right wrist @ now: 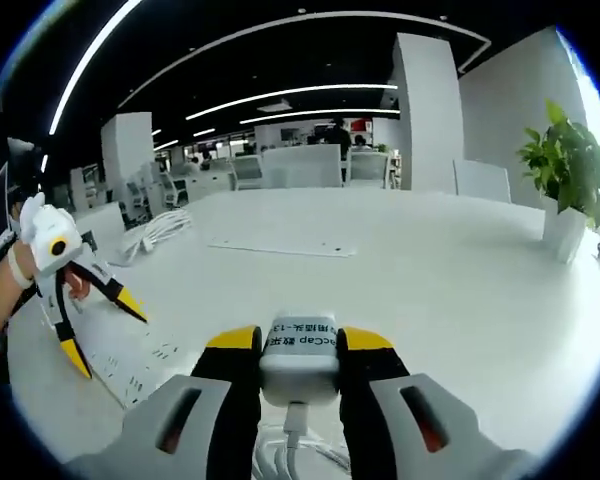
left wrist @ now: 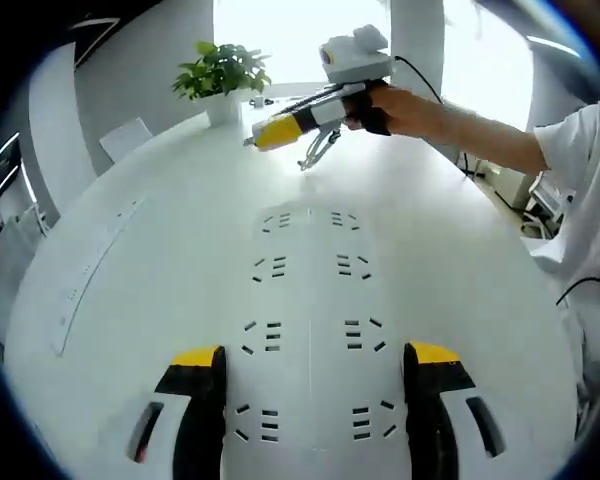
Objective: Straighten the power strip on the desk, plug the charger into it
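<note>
The long white plastic power strip [left wrist: 310, 330] is lain flat on the white desk [left wrist: 460, 230], directly ahead of and between the spread jaws of the left gripper [left wrist: 315, 375]. That claw is held wide open, its yellow-tipped black jaws set one to each side of the strip's near end, probably so that the body can be nudged or squared. The strip is seen running straight away from the claw, with paired rows of dark socket slots along its length.

The small white rectangular charger [right wrist: 300, 355] is clamped between the jaws of the right gripper [right wrist: 298, 362], a printed label facing forward and a white cable [right wrist: 295, 445] trailing down behind it. It is carried well above the desk, apparently kept ready until a socket is chosen. From the left gripper view, it is seen far ahead, beside a potted green plant [left wrist: 220, 75].
</note>
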Demonstrator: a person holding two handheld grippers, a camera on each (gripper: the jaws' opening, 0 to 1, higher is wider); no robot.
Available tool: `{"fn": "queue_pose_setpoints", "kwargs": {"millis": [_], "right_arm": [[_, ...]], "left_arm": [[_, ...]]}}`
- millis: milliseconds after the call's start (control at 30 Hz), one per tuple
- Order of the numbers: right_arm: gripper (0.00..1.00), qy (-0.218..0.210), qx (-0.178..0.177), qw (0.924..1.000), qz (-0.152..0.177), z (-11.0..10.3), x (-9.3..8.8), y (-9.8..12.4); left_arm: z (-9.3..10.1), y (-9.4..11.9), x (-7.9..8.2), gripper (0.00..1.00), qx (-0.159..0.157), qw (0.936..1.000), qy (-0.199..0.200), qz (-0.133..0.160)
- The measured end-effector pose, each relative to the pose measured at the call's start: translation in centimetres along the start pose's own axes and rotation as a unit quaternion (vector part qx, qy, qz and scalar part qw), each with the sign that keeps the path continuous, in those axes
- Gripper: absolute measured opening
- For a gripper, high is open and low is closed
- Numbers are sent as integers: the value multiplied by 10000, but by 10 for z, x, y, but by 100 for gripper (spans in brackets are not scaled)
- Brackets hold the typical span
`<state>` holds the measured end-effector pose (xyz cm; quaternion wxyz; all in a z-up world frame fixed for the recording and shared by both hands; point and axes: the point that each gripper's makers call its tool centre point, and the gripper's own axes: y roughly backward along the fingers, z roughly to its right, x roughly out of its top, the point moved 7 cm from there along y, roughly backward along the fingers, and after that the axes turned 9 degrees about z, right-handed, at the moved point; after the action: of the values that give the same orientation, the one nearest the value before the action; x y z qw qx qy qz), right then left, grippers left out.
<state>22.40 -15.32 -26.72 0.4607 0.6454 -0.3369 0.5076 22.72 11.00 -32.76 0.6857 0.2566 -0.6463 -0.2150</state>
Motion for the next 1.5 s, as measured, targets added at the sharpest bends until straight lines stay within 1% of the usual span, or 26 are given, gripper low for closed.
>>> {"fn": "queue_pose_setpoints", "kwargs": {"millis": [133, 167, 267, 367, 467, 500, 533, 567, 600, 633, 700, 767, 800, 933, 1000, 1033, 1067, 1100, 1200, 1233, 1267, 1300, 1333, 1367, 1433, 1500], "right_arm": [[28, -244, 405, 9981, -382, -8, 21, 13], [28, -289, 497, 9971, -490, -11, 28, 17], [28, -430, 766, 9925, -855, -22, 37, 24], [28, -456, 987, 9847, -1358, -34, 44, 28], [28, -459, 1000, 9766, -1846, -45, 43, 25], [28, -629, 1056, 9699, -2101, -53, 40, 25], [28, -878, 1021, 9628, -2342, -59, 36, 24], [28, -1111, 1027, 9514, -2682, -67, 31, 26], [28, -1212, 1117, 9438, -2865, -74, 27, 26], [28, -1181, 1119, 9445, -2855, -81, 24, 23], [28, -1107, 1036, 9312, -3316, -88, 14, 18], [28, -1052, 1017, 9233, -3551, -94, 5, 11], [28, -1042, 983, 9159, -3750, -99, -2, 7], [28, -1011, 792, 9092, -3961, -106, -6, -9], [28, -1010, 666, 9079, -4013, -106, -4, -14], [28, -1008, 607, 9063, -4058, -105, -4, -15], [28, -1013, 525, 9069, -4056, -105, -3, -16], [28, -999, 459, 9043, -4125, -104, -4, -16], [28, -931, 314, 9012, -4221, -105, -7, -16], [28, -901, 269, 9019, -4216, -104, -8, -17], [28, -922, 239, 9006, -4242, -104, -10, -17], [28, -1047, 181, 8959, -4314, -106, -10, -16], [28, -1010, 212, 8998, -4239, -107, -9, -16], [28, -983, 174, 9008, -4227, -108, -10, -18], [28, -966, 115, 8987, -4277, -110, -13, -19], [28, -944, 78, 8987, -4283, -111, -14, -19]], "left_arm": [[0, 0, 0, 73, 6, 10000, -1, -2], [0, 0, 0, 73, 9, 10000, 6, 1], [0, 0, 0, 73, 7, 10000, 14, 22], [0, 1, 0, 73, -3, 10000, 10, 59], [1, 1, 0, 73, -2, 10000, 9, 78], [1, 1, 0, 73, 0, 10000, 9, 81], [1, 1, 0, 73, 1, 10000, 10, 82], [1, 1, -1, 73, 4, 10000, 10, 81], [1, 1, -1, 73, 3, 10000, 8, 79], [1, 1, -1, 73, 0, 10000, 4, 74], [1, 1, -1, 73, -4, 10000, 0, 69], [1, 1, -1, 73, -9, 10000, -4, 73], [1, 1, -1, 73, -13, 10000, -6, 80], [1, 1, -1, 73, -17, 9999, -6, 118], [1, 2, -2, 73, -15, 9999, -5, 147], [1, 2, -2, 73, -16, 9999, -5, 165], [1, 2, -2, 73, -15, 9998, -3, 180], [1, 2, -2, 73, -15, 9998, -3, 190], [1, 2, -2, 73, -22, 9998, -10, 205], [1, 1, -2, 73, -22, 9998, -12, 205], [2, 1, -2, 73, -21, 9998, -14, 207], [2, 1, -2, 73, -21, 9998, -15, 213], [2, 1, -2, 73, -24, 9998, -12, 216], [2, 1, -2, 73, -27, 9997, -11, 222], [2, 1, -2, 73, -32, 9998, -11, 221], [2, 1, -1, 73, -33, 9998, -16, 188]]}}
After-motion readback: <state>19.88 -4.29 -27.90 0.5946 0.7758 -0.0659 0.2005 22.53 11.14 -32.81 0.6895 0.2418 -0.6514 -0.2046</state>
